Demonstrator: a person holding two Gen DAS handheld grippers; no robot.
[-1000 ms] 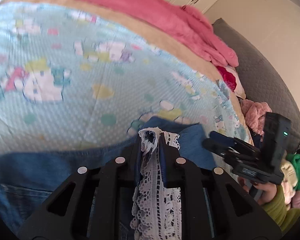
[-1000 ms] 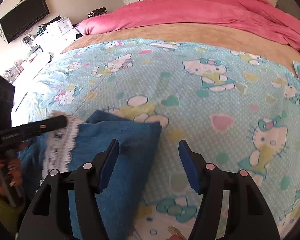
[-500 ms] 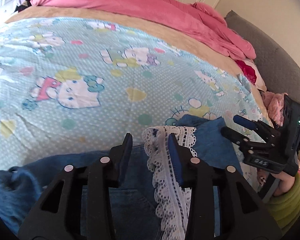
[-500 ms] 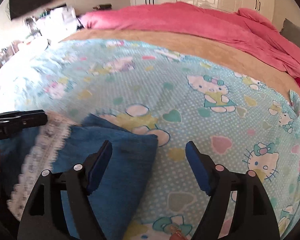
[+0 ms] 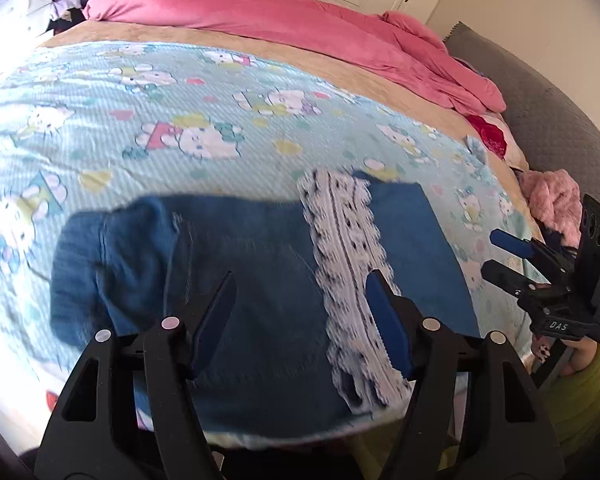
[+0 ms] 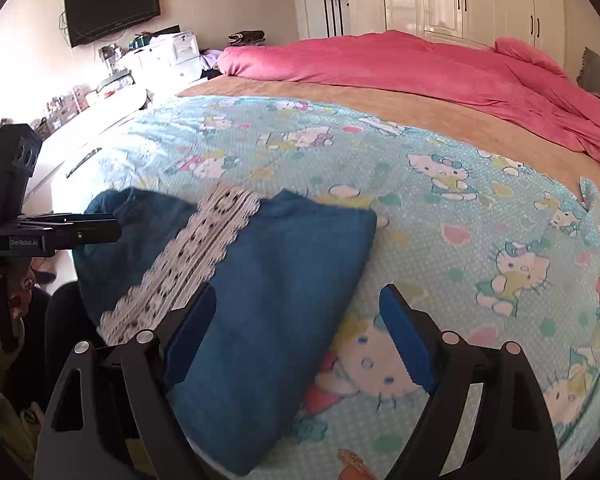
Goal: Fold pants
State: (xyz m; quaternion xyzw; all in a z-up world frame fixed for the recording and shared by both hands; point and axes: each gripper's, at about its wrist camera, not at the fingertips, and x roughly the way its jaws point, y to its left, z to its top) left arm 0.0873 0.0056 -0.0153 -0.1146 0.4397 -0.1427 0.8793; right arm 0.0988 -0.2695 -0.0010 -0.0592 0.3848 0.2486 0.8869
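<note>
Blue denim pants (image 5: 256, 280) lie folded on the bed near its front edge, with a white lace hem (image 5: 348, 256) laid across the top. They also show in the right wrist view (image 6: 276, 280), lace band (image 6: 188, 260) on the left. My left gripper (image 5: 300, 312) is open and empty, raised above the pants. My right gripper (image 6: 296, 320) is open and empty, over the right edge of the fold. The right gripper appears in the left wrist view (image 5: 504, 252) at the far right; the left gripper appears in the right wrist view (image 6: 80, 228).
A Hello Kitty sheet (image 6: 460, 208) covers the bed. A pink duvet (image 6: 420, 68) is bunched at the far side. A grey headboard (image 5: 548, 112) and loose clothes (image 5: 552, 200) are at the right. A TV (image 6: 112, 8) and wardrobes (image 6: 460, 0) line the walls.
My left gripper let go of the lace hem, opened wide and pulled back and up. The hem now lies flat on the pants. My right gripper also drew back, still open.
</note>
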